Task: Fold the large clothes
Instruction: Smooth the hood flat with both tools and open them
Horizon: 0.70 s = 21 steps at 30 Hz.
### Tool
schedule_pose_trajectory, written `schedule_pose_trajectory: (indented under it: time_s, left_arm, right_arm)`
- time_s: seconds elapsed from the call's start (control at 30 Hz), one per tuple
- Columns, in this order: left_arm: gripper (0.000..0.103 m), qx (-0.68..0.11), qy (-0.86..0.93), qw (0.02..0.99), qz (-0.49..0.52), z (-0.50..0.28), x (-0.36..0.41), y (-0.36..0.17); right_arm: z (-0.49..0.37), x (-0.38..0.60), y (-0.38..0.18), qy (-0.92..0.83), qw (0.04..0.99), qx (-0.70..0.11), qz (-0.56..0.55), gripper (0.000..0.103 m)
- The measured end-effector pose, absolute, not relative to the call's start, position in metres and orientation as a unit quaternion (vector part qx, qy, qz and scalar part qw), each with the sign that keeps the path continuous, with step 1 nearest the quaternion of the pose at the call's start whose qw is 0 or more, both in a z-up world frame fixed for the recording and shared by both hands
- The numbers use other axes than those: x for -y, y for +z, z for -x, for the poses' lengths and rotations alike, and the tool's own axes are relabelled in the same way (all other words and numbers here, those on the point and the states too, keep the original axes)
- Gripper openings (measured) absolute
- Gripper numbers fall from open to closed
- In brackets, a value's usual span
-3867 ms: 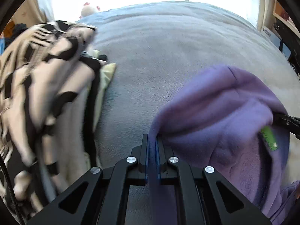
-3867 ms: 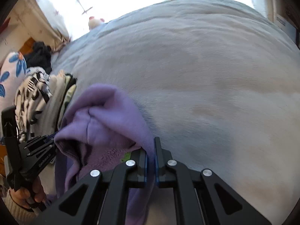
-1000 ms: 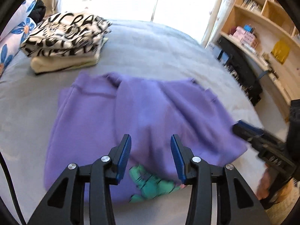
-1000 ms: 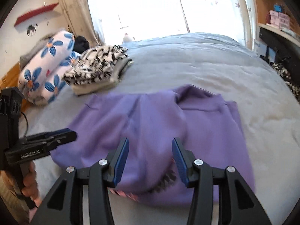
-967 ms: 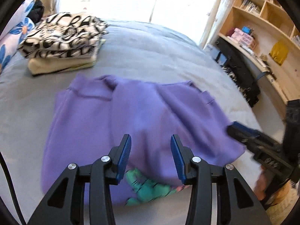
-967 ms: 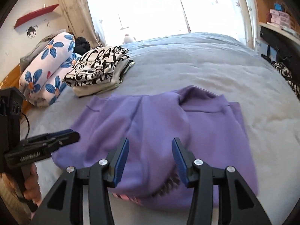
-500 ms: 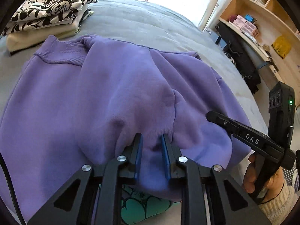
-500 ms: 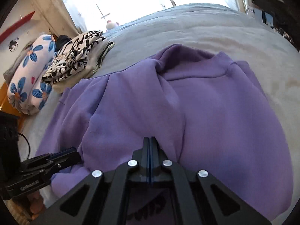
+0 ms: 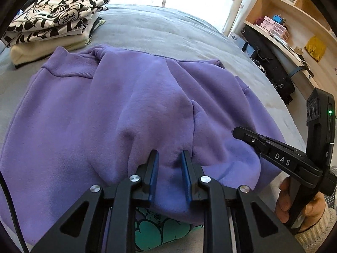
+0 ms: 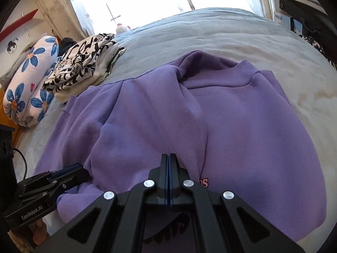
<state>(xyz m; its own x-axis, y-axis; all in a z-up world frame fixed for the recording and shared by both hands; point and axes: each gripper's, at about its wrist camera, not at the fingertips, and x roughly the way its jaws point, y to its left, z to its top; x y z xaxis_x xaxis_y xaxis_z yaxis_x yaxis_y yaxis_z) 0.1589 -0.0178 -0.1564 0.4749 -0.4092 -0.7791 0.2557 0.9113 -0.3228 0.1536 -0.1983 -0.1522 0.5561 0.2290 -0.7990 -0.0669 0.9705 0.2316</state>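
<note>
We saw the purple sweatshirt (image 9: 109,109) lying spread over the grey bed cover (image 9: 168,33), and it filled the middle of both views. Its ribbed collar (image 10: 223,80) pointed to 12 o'clock, and its near hem was bunched at 6 o'clock, under the tools. The left gripper (image 9: 169,158) pinched a thick fold of the purple cloth; its blue pads (image 9: 153,172) stood a little apart with the fabric pressed between them. The right gripper (image 10: 169,160) had its jaws pressed together flat on the same garment (whether a thin layer was caught between them, we could not tell).

From 12 to 2 o'clock in the right wrist view the cover lay bare, so there was free room beyond the collar. At 10 o'clock a stack of folded clothes (image 9: 52,23) sat near the sweatshirt's far edge, and a flowered pillow (image 10: 29,84) lay beside it. Wooden shelves (image 9: 294,10) stood at 2 o'clock past the bed's edge.

A teal print (image 9: 160,232) and pink letters (image 10: 203,182) were mostly hidden under the folds. The hand (image 9: 299,208) on the right tool was cut off by the picture's rim.
</note>
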Motion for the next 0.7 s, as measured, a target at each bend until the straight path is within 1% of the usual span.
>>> schedule_pose_trajectory:
  time_s: [0.07, 0.13, 0.17, 0.27, 0.3, 0.37, 0.43, 0.57, 0.7]
  left_arm:
    - [0.02, -0.474, -0.192, 0.856, 0.076, -0.159, 0.02, -0.153]
    - [0.023, -0.477, -0.19, 0.855, 0.076, -0.158, 0.02, -0.147]
    - [0.024, -0.477, -0.19, 0.855, 0.078, -0.159, 0.019, -0.145]
    - [0.038, -0.466, -0.186, 0.861, 0.085, -0.154, 0.015, -0.13]
    - [0.046, -0.458, -0.181, 0.866, 0.085, -0.15, 0.012, -0.124]
    - [0.049, -0.446, -0.178, 0.873, 0.083, -0.144, 0.009, -0.112]
    - [0.061, -0.434, -0.157, 0.884, 0.069, -0.135, 0.005, -0.1]
    - [0.063, -0.411, -0.136, 0.9, 0.058, -0.118, -0.006, -0.078]
    - [0.064, -0.406, -0.11, 0.905, 0.059, -0.102, -0.018, -0.061]
  right_arm:
    - [-0.154, 0.194, -0.15, 0.075, 0.879, -0.465, -0.078, 0.0]
    - [-0.152, 0.191, -0.148, 0.061, 0.881, -0.462, -0.079, 0.0]
    - [-0.15, 0.191, -0.146, 0.057, 0.881, -0.461, -0.086, 0.003]
    - [-0.147, 0.188, -0.142, 0.049, 0.879, -0.465, -0.092, 0.003]
    - [-0.146, 0.186, -0.139, 0.047, 0.878, -0.469, -0.087, 0.003]
    - [-0.142, 0.185, -0.133, 0.042, 0.877, -0.471, -0.084, 0.004]
    - [-0.136, 0.185, -0.126, 0.042, 0.879, -0.467, -0.088, 0.004]
    - [-0.117, 0.183, -0.109, 0.06, 0.876, -0.465, -0.109, 0.004]
    - [-0.094, 0.175, -0.087, 0.061, 0.884, -0.454, -0.09, 0.004]
